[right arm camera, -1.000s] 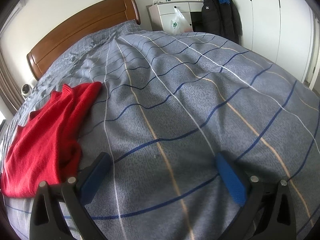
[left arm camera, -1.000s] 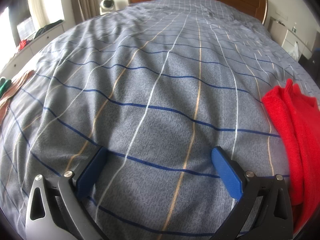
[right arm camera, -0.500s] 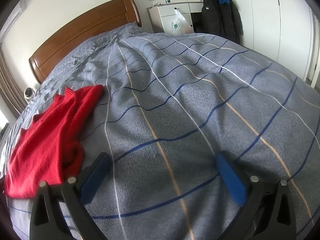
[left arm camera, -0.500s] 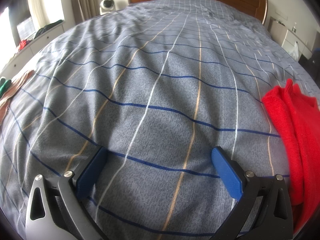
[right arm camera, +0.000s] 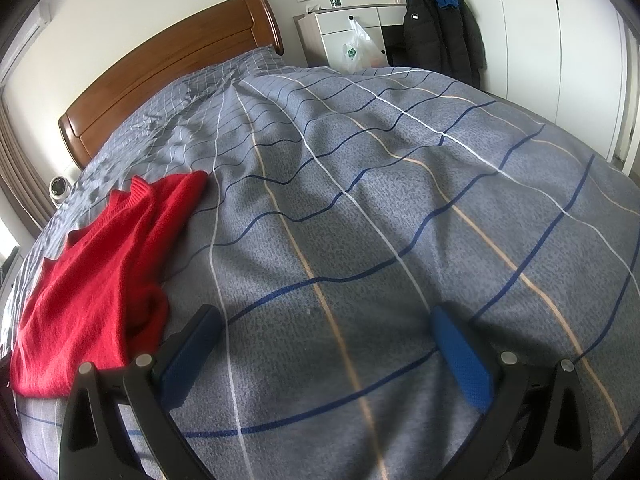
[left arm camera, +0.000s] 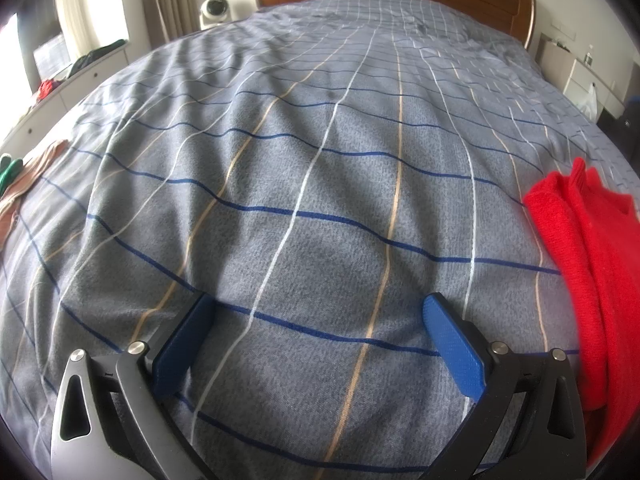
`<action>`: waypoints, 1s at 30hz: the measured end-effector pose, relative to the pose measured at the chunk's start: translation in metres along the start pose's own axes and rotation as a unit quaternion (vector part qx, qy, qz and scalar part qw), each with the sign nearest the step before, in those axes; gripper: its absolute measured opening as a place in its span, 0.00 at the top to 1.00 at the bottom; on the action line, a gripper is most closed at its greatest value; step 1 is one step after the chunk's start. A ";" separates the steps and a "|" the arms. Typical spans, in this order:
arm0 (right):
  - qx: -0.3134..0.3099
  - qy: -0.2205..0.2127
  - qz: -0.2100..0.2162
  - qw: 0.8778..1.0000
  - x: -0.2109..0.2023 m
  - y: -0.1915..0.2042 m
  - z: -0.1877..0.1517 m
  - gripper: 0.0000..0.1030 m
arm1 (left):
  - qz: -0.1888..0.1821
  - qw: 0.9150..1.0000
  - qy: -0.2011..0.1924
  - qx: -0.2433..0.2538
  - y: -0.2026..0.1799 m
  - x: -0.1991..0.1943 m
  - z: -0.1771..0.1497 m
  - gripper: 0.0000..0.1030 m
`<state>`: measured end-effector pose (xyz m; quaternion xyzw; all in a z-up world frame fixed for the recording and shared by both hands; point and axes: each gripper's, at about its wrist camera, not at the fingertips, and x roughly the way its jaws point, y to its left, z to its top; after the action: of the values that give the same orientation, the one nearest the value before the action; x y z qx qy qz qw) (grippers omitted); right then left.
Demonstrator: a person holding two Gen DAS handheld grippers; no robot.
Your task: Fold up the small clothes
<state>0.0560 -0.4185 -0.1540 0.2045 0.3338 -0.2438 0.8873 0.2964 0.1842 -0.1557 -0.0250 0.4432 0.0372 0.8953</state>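
Left wrist view: left hand-held gripper (left arm camera: 316, 320) is spread wide w/ nothing between its fingers, low over the bed (left arm camera: 320, 152); the red sweater (left arm camera: 588, 264) lies crumpled at the right edge, near but not touching. Right wrist view: right hand-held gripper (right arm camera: 324, 328) is also spread & empty, the sweater (right arm camera: 100, 280) just beside its left finger. Risks, imo: the knit is bunched in layers, so a pinch could catch only one layer or snag the quilt cover underneath, dragging bedding along. Grabbing mismatched corners would leave the fold skewed; soft mattress gives little backing for a clean pinch.
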 end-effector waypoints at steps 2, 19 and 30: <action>0.000 0.000 0.001 1.000 0.000 0.000 0.000 0.00 | 0.000 1.000 0.000 0.000 0.000 0.000 0.000 0.00; 0.004 -0.004 0.008 1.000 -0.003 -0.002 0.000 0.00 | 0.000 1.000 0.000 0.000 0.000 0.000 0.000 0.00; 0.004 -0.004 0.008 1.000 -0.003 -0.002 0.000 0.00 | 0.000 1.000 0.000 0.000 0.000 0.000 0.000 0.00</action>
<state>0.0528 -0.4193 -0.1530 0.2101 0.3278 -0.2392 0.8895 0.2966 0.1843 -0.1557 -0.0251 0.4431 0.0376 0.8953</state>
